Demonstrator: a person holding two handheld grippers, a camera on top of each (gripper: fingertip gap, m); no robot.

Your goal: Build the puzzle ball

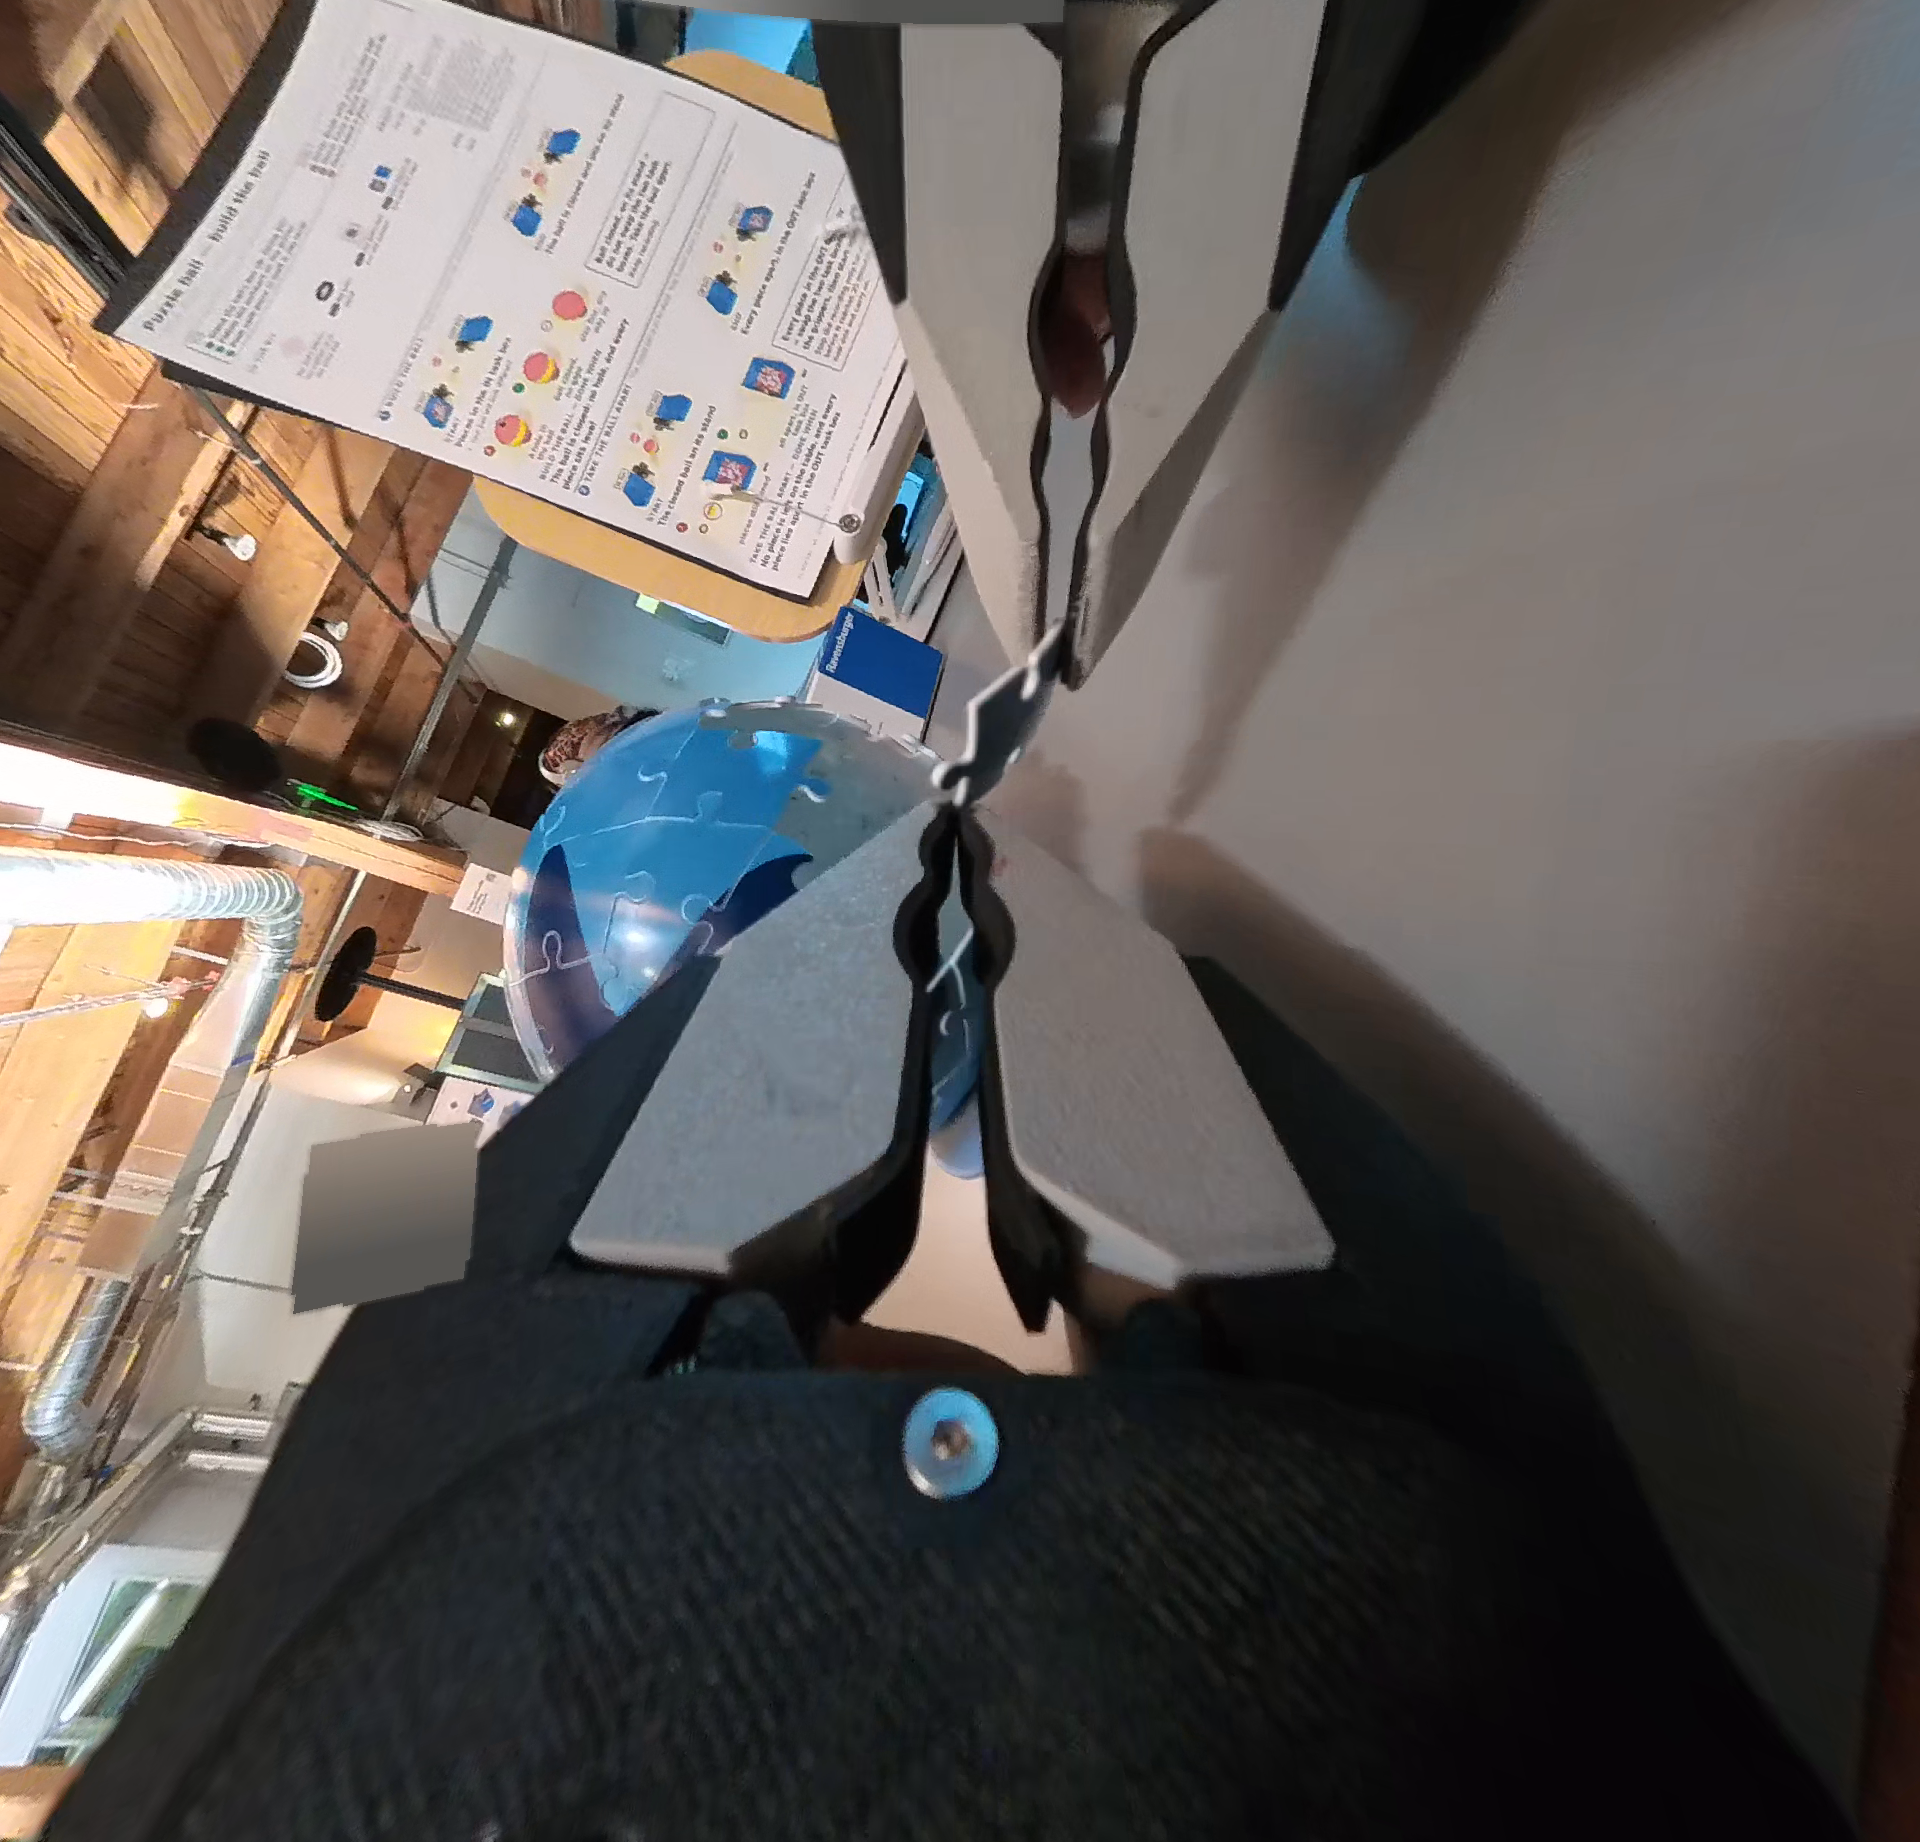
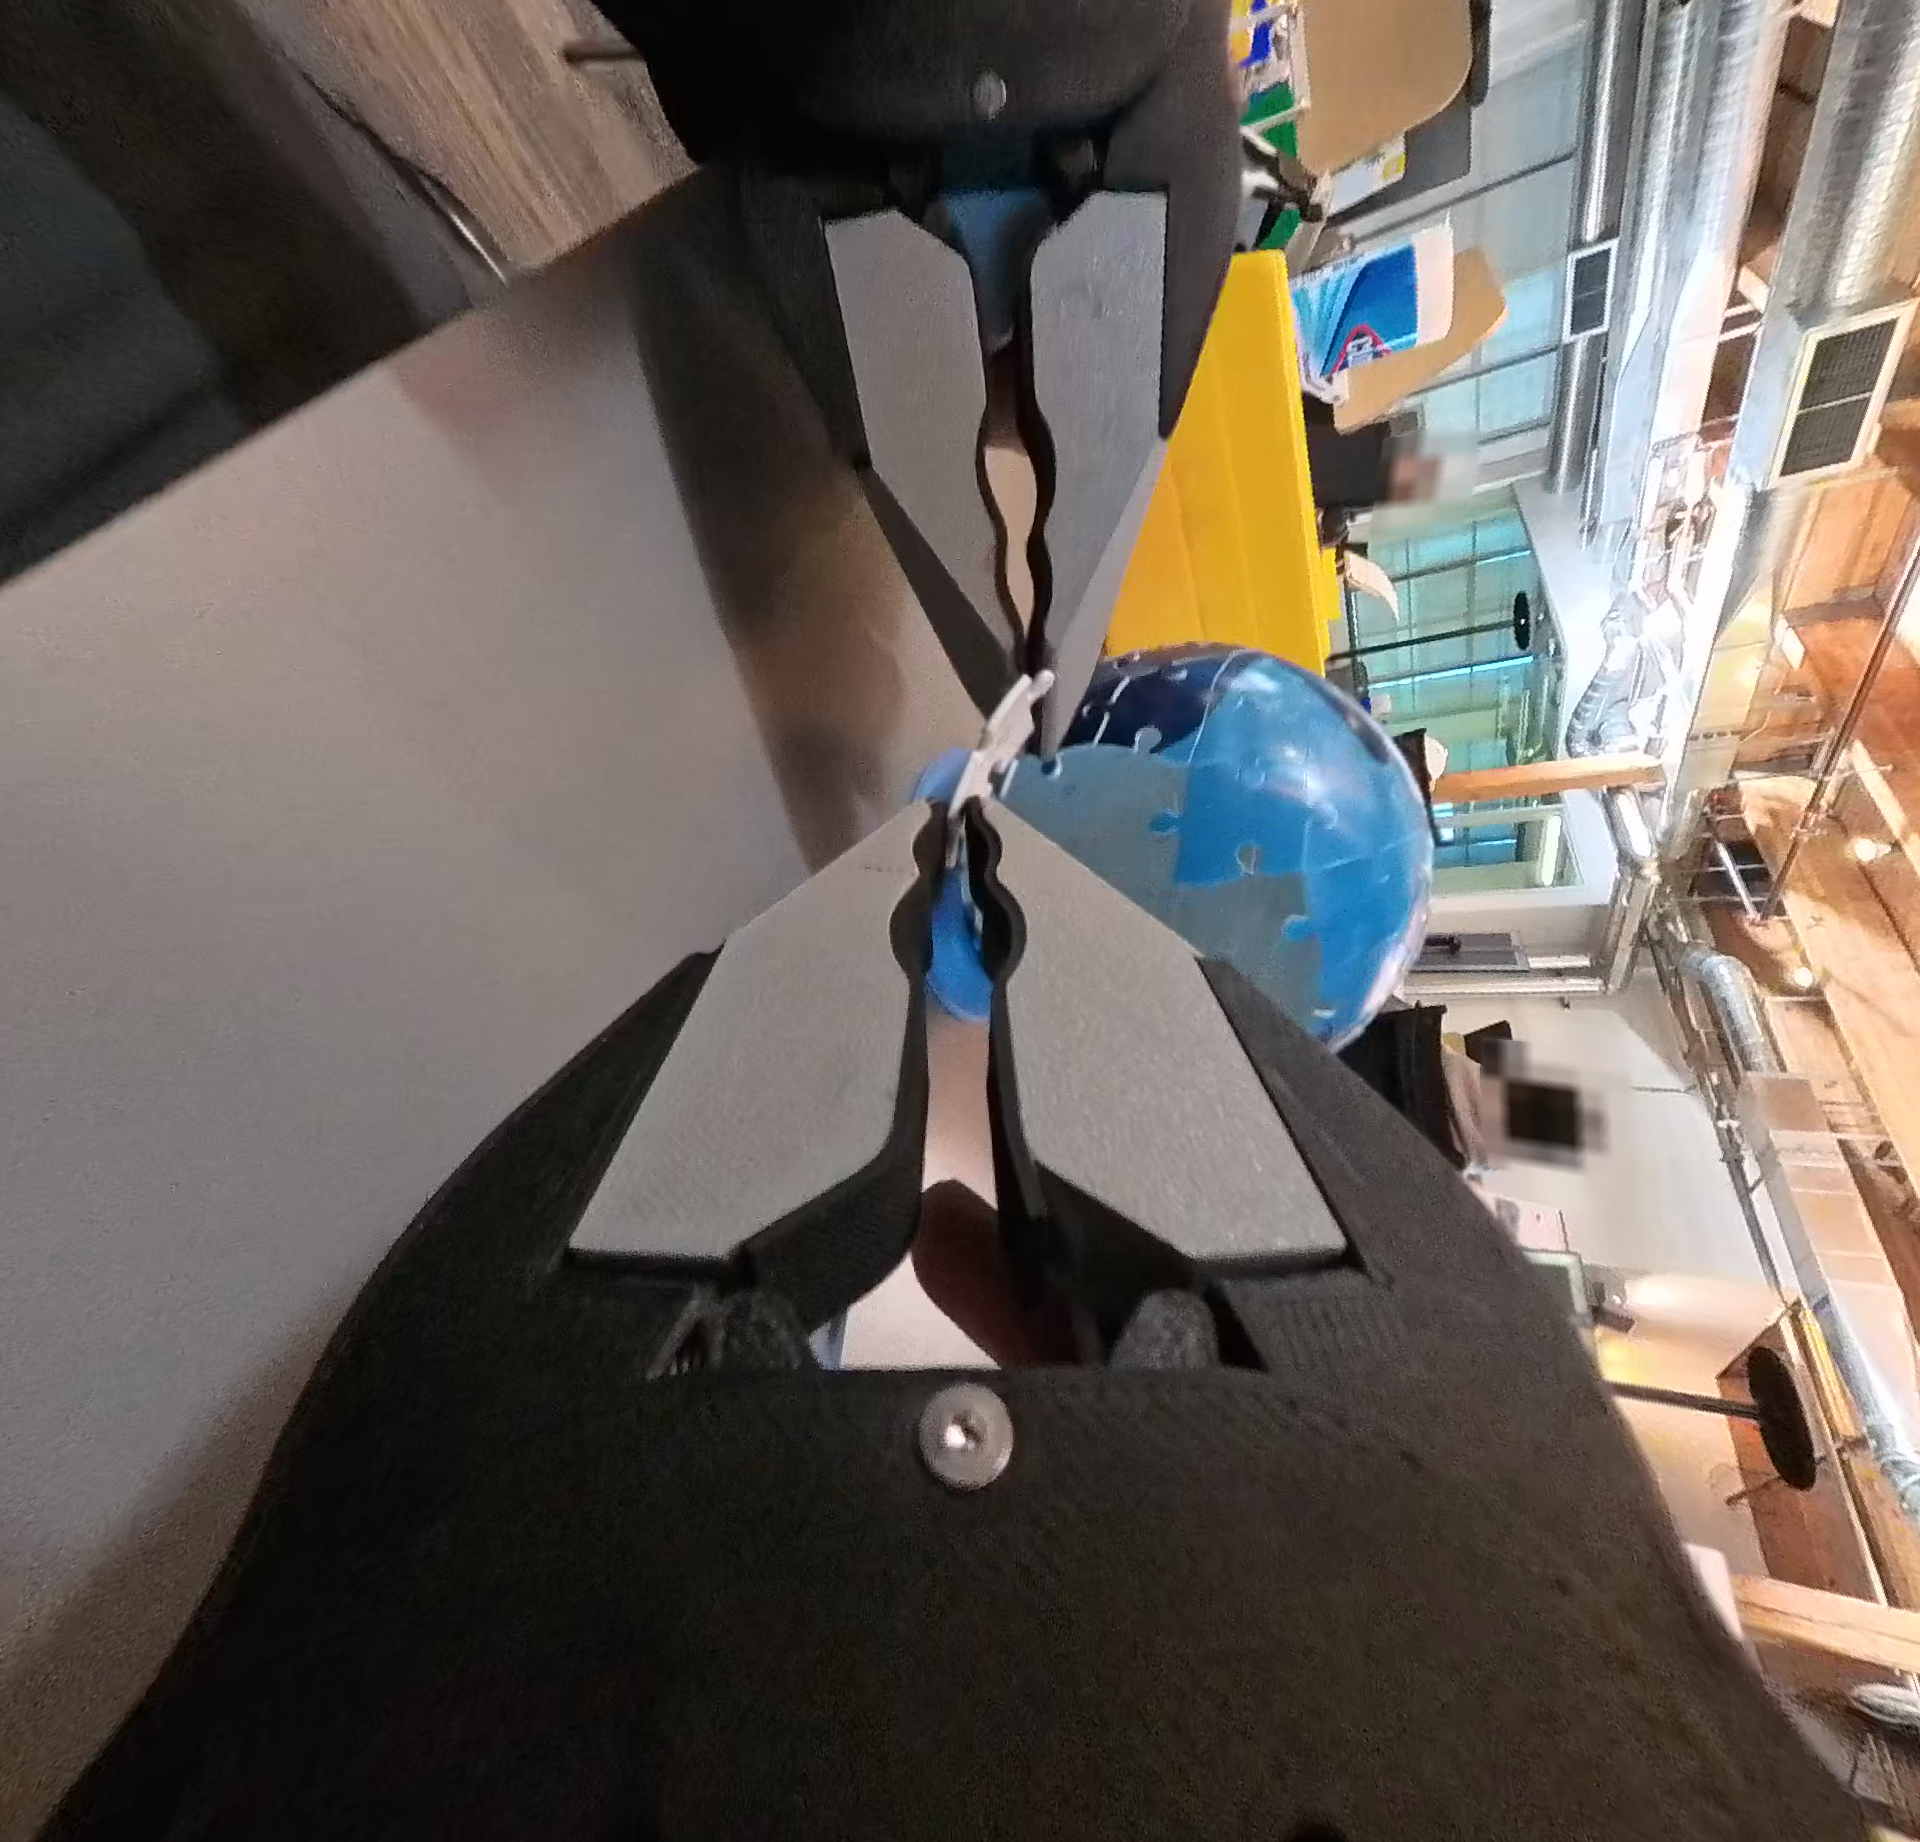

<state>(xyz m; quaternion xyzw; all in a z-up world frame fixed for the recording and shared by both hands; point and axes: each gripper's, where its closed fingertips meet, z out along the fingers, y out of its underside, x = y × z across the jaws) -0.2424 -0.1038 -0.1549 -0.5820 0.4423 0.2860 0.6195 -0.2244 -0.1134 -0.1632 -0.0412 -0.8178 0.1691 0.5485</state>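
Piece (image 1: 997,727) between two claw tips — ball (image 1: 665,857) just beside.

Two grippers meet tip to tip, both pinched nearly shut.

The left gripper (image 1: 951,826) reaches forward with its grey-faced, black-edged jaws drawn together, only a thin wavy slit between them, the tips clamped on a small dark puzzle piece (image 1: 997,732). Facing it from the opposite side, the right gripper (image 2: 961,821) comes in along almost the same line, its jaws likewise closed to a narrow wavy gap and nipping the other end of that piece, which looks pale from its side. Each tool's wide black body fills the lower part of its own view.
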